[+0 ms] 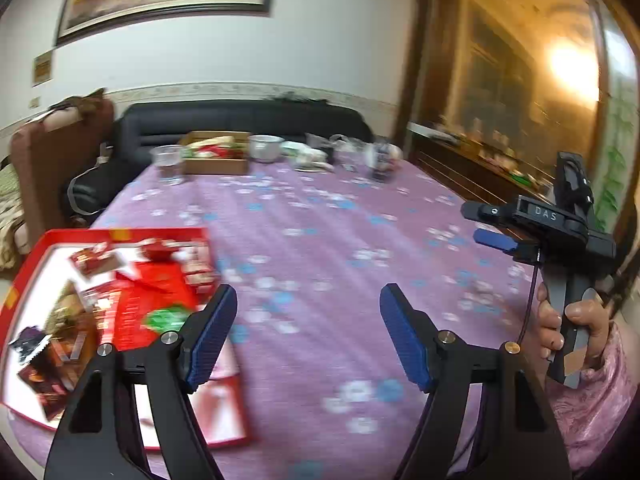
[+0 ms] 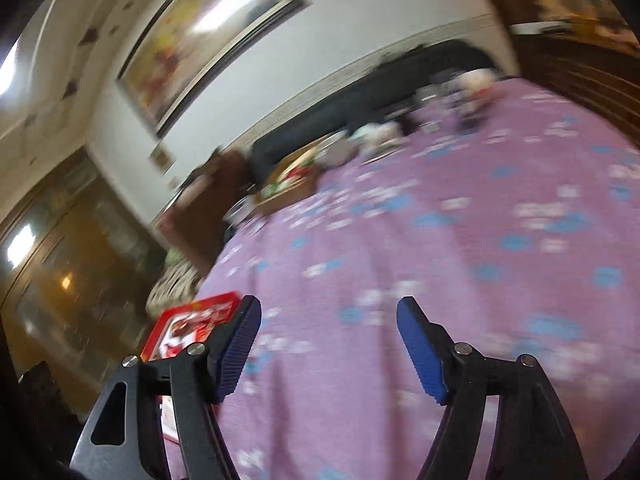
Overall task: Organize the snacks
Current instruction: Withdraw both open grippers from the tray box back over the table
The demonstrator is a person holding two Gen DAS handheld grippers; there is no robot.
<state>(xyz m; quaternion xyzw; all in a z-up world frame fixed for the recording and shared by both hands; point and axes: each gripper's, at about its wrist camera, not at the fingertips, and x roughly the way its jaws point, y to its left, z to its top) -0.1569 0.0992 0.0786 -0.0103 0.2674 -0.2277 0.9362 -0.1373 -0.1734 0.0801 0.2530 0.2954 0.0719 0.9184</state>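
A purple flowered tablecloth covered the table, with a cardboard box of packets, a clear cup and a white bowl along its far edge around 12 o'clock. The red tray holding the mixed snack packets lay at 9 o'clock in your left view, just beside that gripper's left finger. You held your left gripper spread wide and empty above the cloth, and your right gripper likewise gaped wide, gripping nothing, your right hand at 3 o'clock

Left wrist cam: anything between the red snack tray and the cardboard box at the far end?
Only purple floral tablecloth between the red tray and the cardboard box; a clear plastic cup stands beside the box. Left wrist view shows it.
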